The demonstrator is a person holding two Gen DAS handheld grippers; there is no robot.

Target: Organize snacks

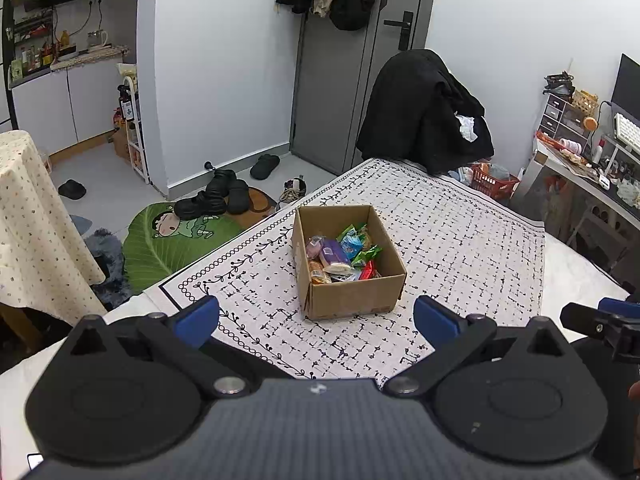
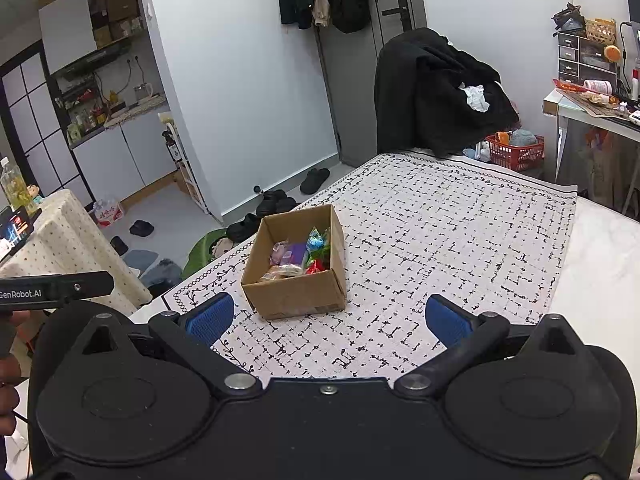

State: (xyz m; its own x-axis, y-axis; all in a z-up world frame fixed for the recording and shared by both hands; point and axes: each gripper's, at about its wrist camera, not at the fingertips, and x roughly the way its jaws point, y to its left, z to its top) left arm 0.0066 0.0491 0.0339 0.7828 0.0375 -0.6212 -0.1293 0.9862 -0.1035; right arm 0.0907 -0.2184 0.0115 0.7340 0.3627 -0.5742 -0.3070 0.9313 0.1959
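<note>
An open cardboard box (image 1: 352, 298) (image 2: 296, 292) stands on the patterned cloth. Inside lie several wrapped snacks (image 1: 340, 254) (image 2: 300, 256): purple, blue, green, red and clear packets. My left gripper (image 1: 316, 320) is held open just short of the box's near wall, blue pads wide apart and nothing between them. My right gripper (image 2: 330, 318) is open too, near the box's right front corner, holding nothing. The right gripper's side (image 1: 600, 320) shows at the right edge of the left wrist view, and the left gripper's body (image 2: 56, 290) at the left edge of the right wrist view.
The black-and-white patterned cloth (image 1: 460, 248) (image 2: 440, 232) covers a white table. A chair draped with black clothes (image 1: 424, 112) stands at the far end, a red basket (image 2: 516, 152) beside it. Shoes and a green mat (image 1: 172, 240) lie on the floor to the left. A cluttered desk (image 2: 592, 108) is at right.
</note>
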